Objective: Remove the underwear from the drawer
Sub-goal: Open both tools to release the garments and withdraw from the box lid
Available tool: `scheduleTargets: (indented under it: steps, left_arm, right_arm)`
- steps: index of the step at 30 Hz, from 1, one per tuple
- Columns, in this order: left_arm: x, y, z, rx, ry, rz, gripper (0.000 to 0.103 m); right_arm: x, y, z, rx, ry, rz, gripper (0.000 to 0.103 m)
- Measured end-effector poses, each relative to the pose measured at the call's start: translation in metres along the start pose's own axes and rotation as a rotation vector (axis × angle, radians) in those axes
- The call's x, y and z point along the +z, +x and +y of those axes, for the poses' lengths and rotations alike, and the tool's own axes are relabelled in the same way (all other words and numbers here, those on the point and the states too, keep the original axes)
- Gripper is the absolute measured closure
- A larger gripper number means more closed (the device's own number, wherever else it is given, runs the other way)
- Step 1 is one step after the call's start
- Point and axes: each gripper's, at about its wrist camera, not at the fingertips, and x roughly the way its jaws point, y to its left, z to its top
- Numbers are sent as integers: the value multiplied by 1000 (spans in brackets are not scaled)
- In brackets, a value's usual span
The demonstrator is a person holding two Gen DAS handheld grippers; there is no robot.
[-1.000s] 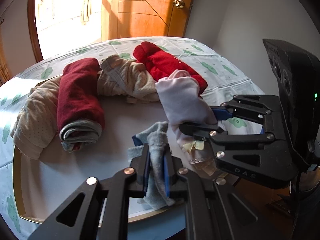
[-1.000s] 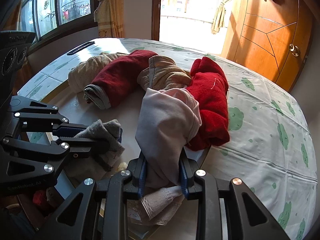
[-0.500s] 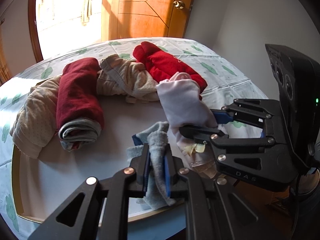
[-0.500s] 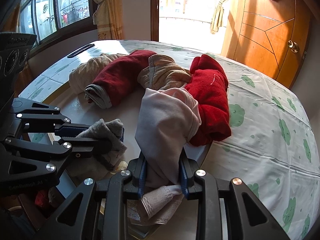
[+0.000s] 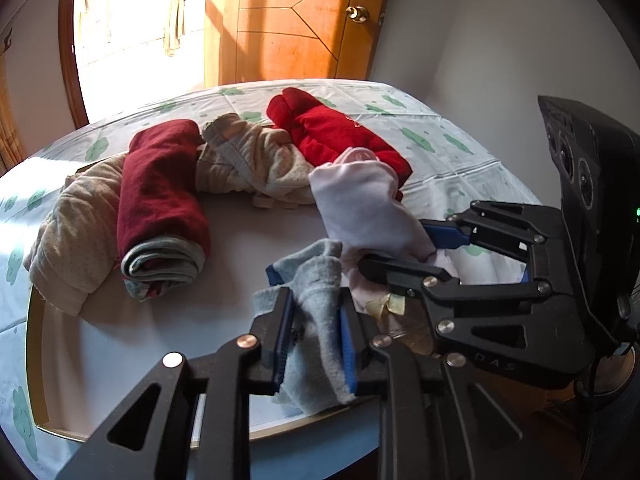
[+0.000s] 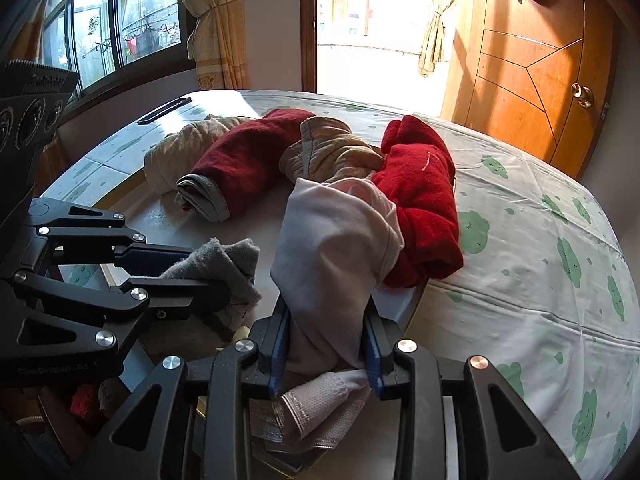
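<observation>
Hand-held grippers (image 5: 316,340) (image 6: 326,344) level, side by side

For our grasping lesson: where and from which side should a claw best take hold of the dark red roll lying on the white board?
Grip the dark red roll across its middle, coming from above. It lies flat as a long tube, beige bundle against one side, so a pinch across the width probably holds all layers; the grey end might unroll.

Fuzzy grey cloth (image 5: 320,320), smooth pale pink cloth (image 6: 332,256), glossy wooden door (image 6: 532,64), matt black gripper (image 5: 314,338).
</observation>
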Motion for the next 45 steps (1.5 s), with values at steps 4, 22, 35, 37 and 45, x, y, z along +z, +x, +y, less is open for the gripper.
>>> scheduleTargets:
  steps: [4,22,35,37,45]
  left_arm:
    - [-1,-3,-1,6,0,-8,66]
    - [-8,-11,-7,17,14,-38,45]
    - [-13,-22,-10,39,11,-79,16]
    - [-16,-28,-11,47,12,-103,12]
    - [-33,-44,-15,54,26,-145,7]
  right_arm:
    - [-2,-6,1,-2,2,-27,62]
    - [-8,-20,-3,-46,50,-108,40]
    - [-15,-30,-4,-66,95,-137,32]
    - [-18,-33,-3,-65,102,-147,32]
    - [-33,-45,4,-49,125,-171,31]
